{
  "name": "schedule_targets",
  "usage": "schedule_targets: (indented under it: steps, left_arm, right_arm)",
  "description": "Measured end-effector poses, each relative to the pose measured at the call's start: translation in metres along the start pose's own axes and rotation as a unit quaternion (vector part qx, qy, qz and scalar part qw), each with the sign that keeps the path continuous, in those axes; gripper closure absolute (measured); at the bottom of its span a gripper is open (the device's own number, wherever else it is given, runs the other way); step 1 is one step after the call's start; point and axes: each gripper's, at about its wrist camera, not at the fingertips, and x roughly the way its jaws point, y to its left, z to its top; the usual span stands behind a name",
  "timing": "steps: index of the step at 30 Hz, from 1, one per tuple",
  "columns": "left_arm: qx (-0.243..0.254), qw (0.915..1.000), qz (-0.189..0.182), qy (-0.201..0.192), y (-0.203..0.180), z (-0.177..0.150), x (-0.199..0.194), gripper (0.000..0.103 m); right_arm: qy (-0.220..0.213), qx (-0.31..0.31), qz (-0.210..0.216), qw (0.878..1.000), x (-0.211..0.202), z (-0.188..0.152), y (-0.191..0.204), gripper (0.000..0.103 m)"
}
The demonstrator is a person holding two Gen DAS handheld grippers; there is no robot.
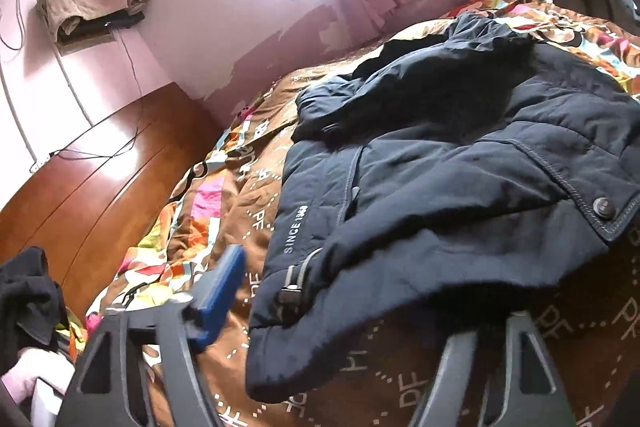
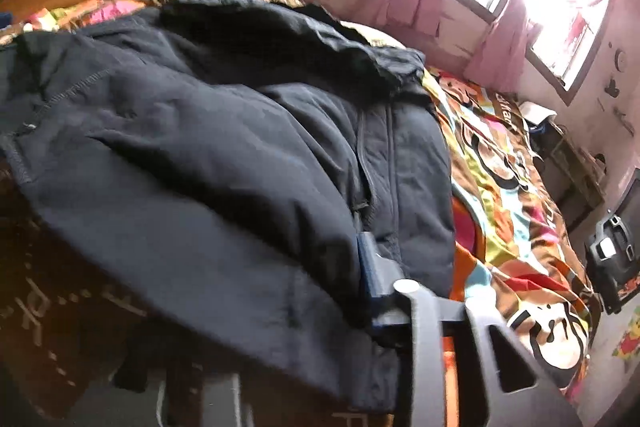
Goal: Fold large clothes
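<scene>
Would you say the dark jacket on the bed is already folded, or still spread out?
Still spread, only loosely rumpled. The jacket lies across the bedspread, its hood bunched at the top and its hem hanging uneven; no neat fold shows.

Left gripper (image 1: pixel 340 315) pointed down at shallow angle, jaws part open, blue pad on one finger (image 1: pixel 222 291) clear of cloth. Right gripper (image 2: pixel 360 307) tilted steeper, jaws narrow, one finger (image 2: pixel 370 267) pressed at jacket (image 2: pixel 200 147) hem; other finger hidden under fabric.
</scene>
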Motion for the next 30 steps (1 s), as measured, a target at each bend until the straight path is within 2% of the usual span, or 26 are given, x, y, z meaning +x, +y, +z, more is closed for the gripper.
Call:
schedule_targets:
  steps: [2, 4, 7, 11, 14, 19, 23, 30]
  left_arm:
    - [0.008, 0.9999, -0.01, -0.005, -0.003, 0.002, -0.001, 0.066]
    - [0.016, 0.9997, -0.015, -0.011, -0.007, 0.003, -0.004, 0.081]
    - [0.003, 0.9992, -0.001, -0.039, -0.003, 0.008, -0.015, 0.092]
    - [-0.053, 0.9959, -0.006, -0.073, 0.02, 0.018, -0.035, 0.095]
    - [-0.063, 0.9936, -0.002, -0.094, 0.031, 0.024, -0.051, 0.096]
    - [-0.09, 0.9866, 0.013, -0.136, 0.058, 0.016, -0.083, 0.097]
    - [-0.101, 0.9843, 0.021, -0.143, 0.077, 0.008, -0.107, 0.098]
    - [-0.104, 0.9814, 0.008, -0.161, 0.1, -0.007, -0.15, 0.098]
  right_arm:
    - [-0.01, 0.023, 0.006, 1.0, -0.006, 0.004, -0.004, 0.084]
    - [-0.021, 0.051, 0.017, 0.998, -0.013, 0.009, -0.011, 0.087]
    - [-0.048, 0.075, 0.02, 0.996, -0.023, 0.015, -0.018, 0.093]
    - [-0.095, 0.091, 0.003, 0.991, -0.048, 0.016, -0.02, 0.095]
    - [-0.126, 0.104, 0.003, 0.987, -0.069, 0.018, -0.024, 0.095]
    - [-0.165, 0.112, 0.04, 0.979, -0.106, 0.016, -0.029, 0.095]
    - [-0.199, 0.09, 0.054, 0.974, -0.144, 0.01, -0.024, 0.095]
    - [-0.227, 0.09, 0.087, 0.966, -0.19, -0.006, -0.025, 0.095]
